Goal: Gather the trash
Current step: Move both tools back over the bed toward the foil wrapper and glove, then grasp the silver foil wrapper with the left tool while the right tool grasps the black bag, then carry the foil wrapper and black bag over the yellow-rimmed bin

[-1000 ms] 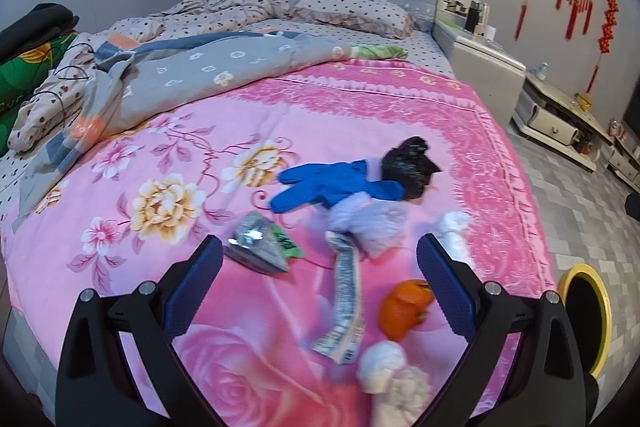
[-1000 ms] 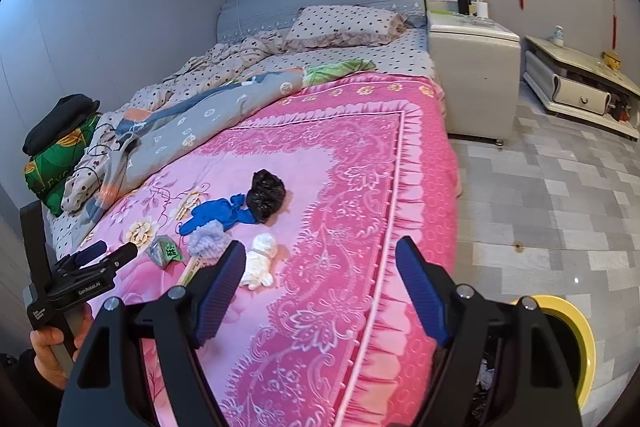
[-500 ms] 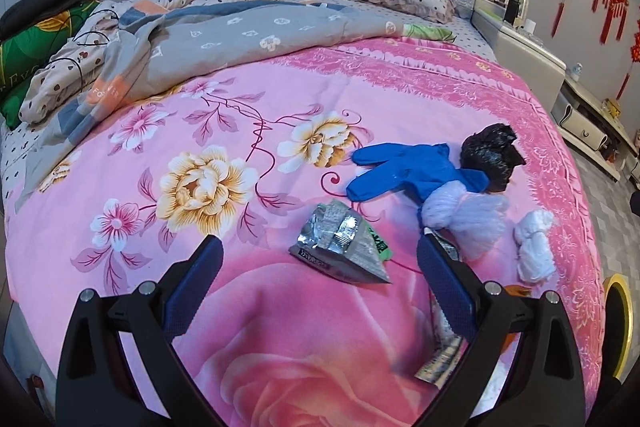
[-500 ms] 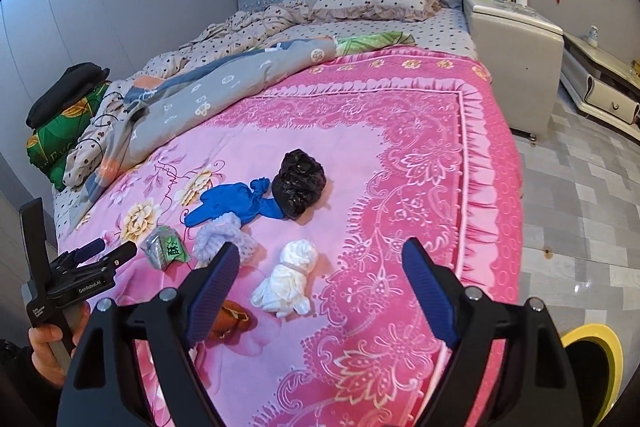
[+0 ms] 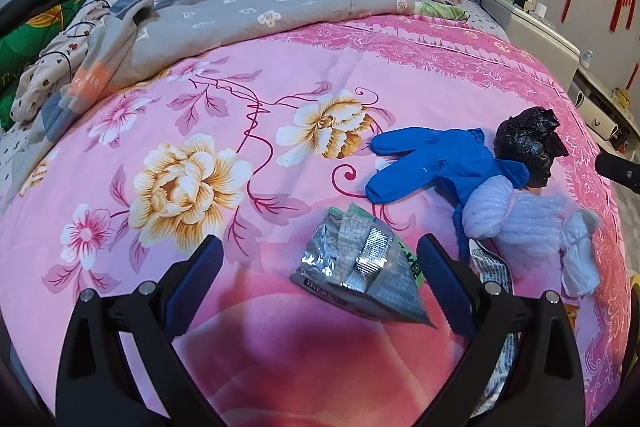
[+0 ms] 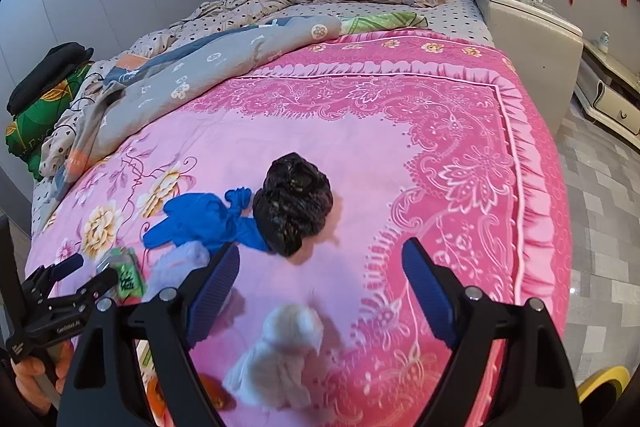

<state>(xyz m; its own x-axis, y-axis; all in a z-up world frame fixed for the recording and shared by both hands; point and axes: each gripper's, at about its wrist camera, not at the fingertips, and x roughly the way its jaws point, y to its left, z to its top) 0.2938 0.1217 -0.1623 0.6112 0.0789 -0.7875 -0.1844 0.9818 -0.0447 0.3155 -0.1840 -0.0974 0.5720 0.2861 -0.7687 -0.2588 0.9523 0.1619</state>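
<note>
Both grippers hang over the pink floral bedspread (image 5: 280, 367), jaws spread wide, nothing held.

Left gripper (image 5: 318, 267): the crumpled silver foil snack wrapper (image 5: 360, 267) lies flat on the bedspread directly ahead, between the two blue finger pads (image 5: 442, 279), sitting nearer the right-hand pad than the left. Wrapper's long axis runs diagonally, from its upper-left corner down toward a pointed lower-right corner by the right finger. Judgement: the left gripper is the nearer one for this piece; a small shift toward the right would centre it before the jaws close across its short side. Thin foil on soft cloth may slide or let the pads pinch the bedspread too.

Further off, to the right in the left wrist view: blue rubber glove (image 5: 436, 159), black plastic bag wad (image 5: 526, 143), pale foam-net sleeve (image 5: 516, 219), white tissue wad (image 5: 580, 259), printed paper strip (image 5: 494, 263).

Right gripper (image 6: 320, 277): the white tissue wad (image 6: 280, 355) lies below and between its fingers, blurred; black bag wad (image 6: 294, 203) ahead, touching the glove (image 6: 200, 215). Yellow-rimmed bin (image 6: 600, 383) shows at the lower right, on the floor beside the bed.

Nothing collected by either gripper yet.
</note>
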